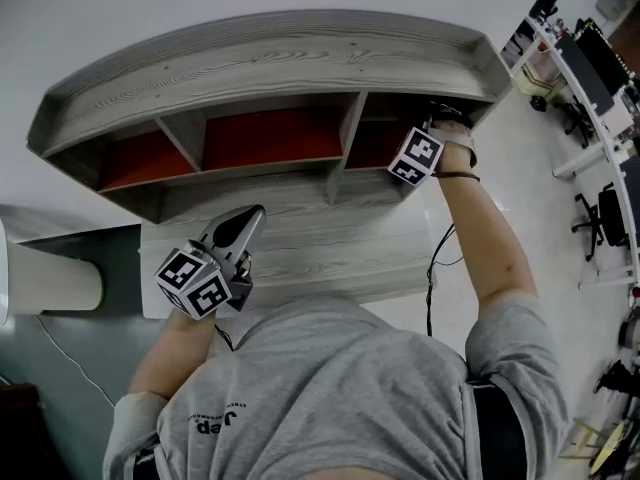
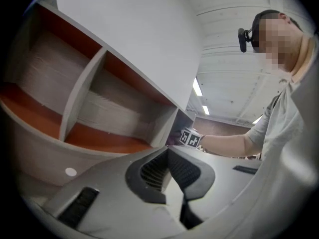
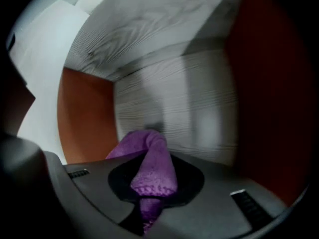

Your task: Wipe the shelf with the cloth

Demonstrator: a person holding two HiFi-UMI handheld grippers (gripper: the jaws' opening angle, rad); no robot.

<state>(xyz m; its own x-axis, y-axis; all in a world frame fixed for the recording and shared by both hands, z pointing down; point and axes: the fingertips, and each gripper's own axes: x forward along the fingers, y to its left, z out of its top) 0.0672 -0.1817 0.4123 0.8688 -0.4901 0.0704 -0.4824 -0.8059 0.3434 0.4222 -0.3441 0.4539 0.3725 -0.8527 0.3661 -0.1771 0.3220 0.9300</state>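
Right now your right gripper (image 3: 149, 203) is inside the right-end compartment (image 1: 385, 133) of the shelf (image 1: 270, 53); from the head view only its marker cube (image 1: 415, 156) and your wrist show at the opening. Its jaws are clamped on the cloth (image 3: 152, 166) — a purple, nubbly knit bunched into a fold that rises past the tips. Around it stand grey woodgrain panels and a smooth orange-red panel (image 3: 84, 113); whether the cloth touches any of them cannot be told.

Your left gripper (image 1: 250, 220) hangs over the front left part of the worktop (image 1: 330, 238), jaws closed tip to tip with nothing between them, pointing toward the shelf's lower edge.

The shelf is a long grey woodgrain unit with three open compartments split by upright dividers. The middle one (image 1: 270, 133) and the left one (image 1: 140, 158) show only their orange-red lining. A black cable (image 1: 432, 268) hangs beside your right forearm at the worktop's right edge. Off the left edge lies a cream cylinder (image 1: 50, 278) — and well apart to the right stand office chairs (image 1: 590, 218).
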